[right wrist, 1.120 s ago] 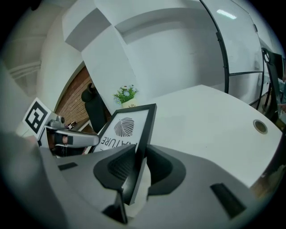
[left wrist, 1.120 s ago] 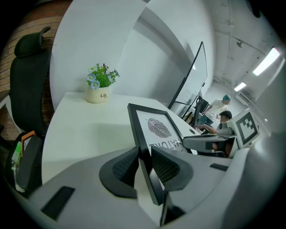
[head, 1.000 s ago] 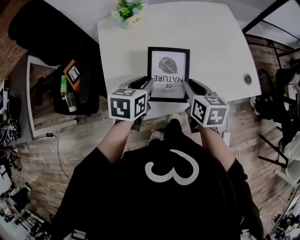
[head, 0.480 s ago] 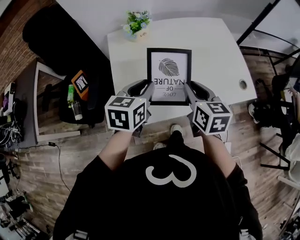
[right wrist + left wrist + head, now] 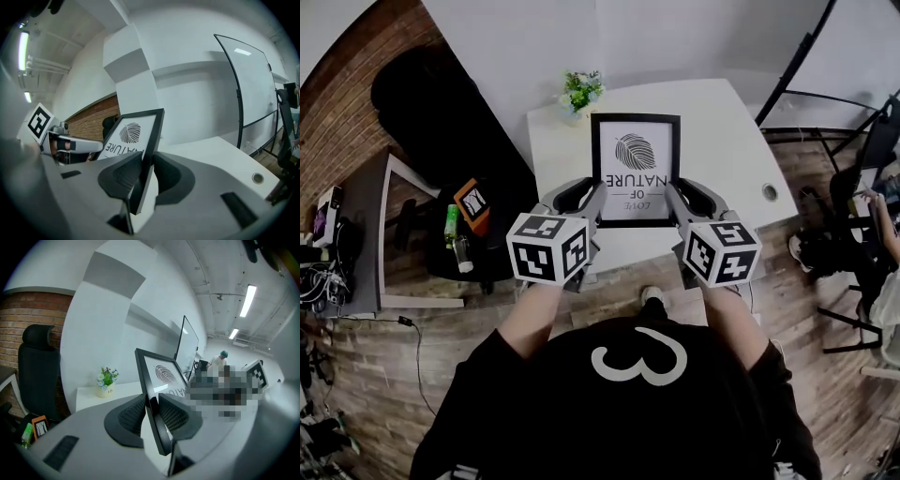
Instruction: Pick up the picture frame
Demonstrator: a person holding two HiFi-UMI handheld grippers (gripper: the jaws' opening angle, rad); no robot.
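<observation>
**Supervisor:** Report gripper status.

**Operator:** My left gripper [image 5: 151,412] is clamped on the left edge of the picture frame [image 5: 636,169]. My right gripper [image 5: 142,177] is clamped on the right edge. On each gripper, both pads press the black moulding.

**Supervisor:** Report frame location.

**Operator:** I hold it between the two grippers, over the white table [image 5: 727,131]. The printed face is turned up toward the head camera. The potted plant [image 5: 579,91] stands beyond the frame's far edge.

Frame: my black-edged rectangular picture frame [image 5: 636,169] sits between both grippers, over the white table [image 5: 727,141].
Left edge: my left gripper [image 5: 594,195] grips it.
Right edge: my right gripper [image 5: 672,195] grips it.
Behind the frame: a small green potted plant [image 5: 580,91] on the table's far left corner.
</observation>
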